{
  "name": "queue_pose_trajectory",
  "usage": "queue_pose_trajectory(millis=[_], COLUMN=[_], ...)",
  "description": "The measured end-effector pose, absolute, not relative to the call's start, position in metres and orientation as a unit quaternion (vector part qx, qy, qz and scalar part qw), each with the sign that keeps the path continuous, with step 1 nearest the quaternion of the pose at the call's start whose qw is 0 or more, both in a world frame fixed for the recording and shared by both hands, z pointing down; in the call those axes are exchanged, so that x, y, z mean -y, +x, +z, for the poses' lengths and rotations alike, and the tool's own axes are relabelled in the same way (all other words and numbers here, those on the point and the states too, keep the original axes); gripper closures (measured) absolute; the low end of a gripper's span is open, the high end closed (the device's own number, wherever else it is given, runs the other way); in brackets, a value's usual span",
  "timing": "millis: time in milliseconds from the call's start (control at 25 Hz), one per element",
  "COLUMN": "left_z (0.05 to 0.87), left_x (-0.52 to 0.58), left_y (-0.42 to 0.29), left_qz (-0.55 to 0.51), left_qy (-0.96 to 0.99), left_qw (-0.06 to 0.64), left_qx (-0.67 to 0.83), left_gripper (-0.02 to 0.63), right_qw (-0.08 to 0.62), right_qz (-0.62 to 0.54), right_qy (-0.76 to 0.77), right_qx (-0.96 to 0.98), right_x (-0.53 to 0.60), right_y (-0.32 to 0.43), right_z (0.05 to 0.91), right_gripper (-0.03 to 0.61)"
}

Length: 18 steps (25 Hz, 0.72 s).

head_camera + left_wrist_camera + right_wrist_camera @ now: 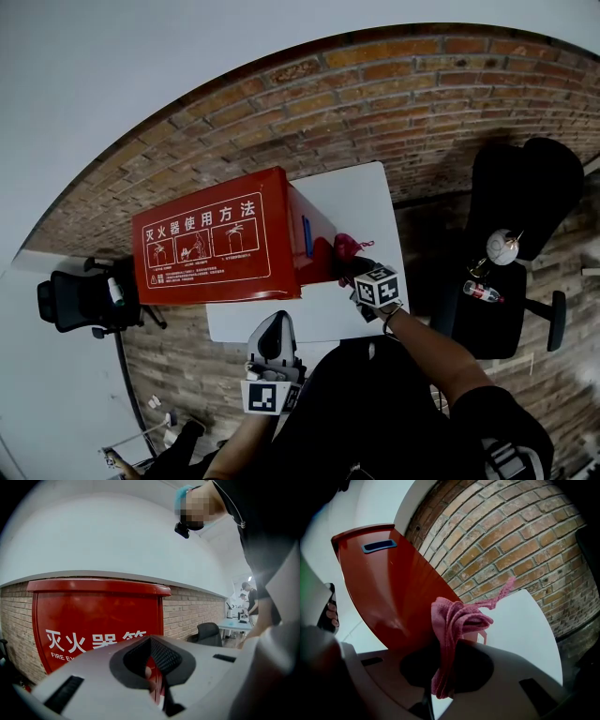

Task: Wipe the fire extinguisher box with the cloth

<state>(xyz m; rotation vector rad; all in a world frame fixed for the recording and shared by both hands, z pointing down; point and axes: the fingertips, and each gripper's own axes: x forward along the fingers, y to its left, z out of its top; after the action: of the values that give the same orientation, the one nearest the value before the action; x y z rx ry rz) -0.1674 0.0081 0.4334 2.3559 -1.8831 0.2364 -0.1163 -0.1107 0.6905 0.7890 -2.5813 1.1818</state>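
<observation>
fire extinguisher box [93,616]: in the left gripper view its lower part and the end of its white lettering [65,641] are hidden behind the body of the left gripper [157,682]. small print on the label [206,246] in the head view: too small to read. cloth [452,625]: lower end lost in the dark recess of the right gripper [443,677]; box base hidden there too. two small items [503,247] on the black chair [511,330]: not identifiable.
</observation>
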Motion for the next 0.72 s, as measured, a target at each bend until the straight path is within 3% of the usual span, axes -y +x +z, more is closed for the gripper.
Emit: queue_pose_trajectory(millis=[720], left_z=[0.432], left_x=[-0.004], left_y=[-0.165], left_qz=[0.066], left_qy=[0.779], left_qw=[0.059], left_qx=[0.621], left_gripper=[0.58], right_qw=[0.069], right_qz=[0.399], right_qy=[0.252], right_qx=[0.879], right_x=[0.108], right_y=[-0.115], right_z=[0.652], right_gripper=[0.51])
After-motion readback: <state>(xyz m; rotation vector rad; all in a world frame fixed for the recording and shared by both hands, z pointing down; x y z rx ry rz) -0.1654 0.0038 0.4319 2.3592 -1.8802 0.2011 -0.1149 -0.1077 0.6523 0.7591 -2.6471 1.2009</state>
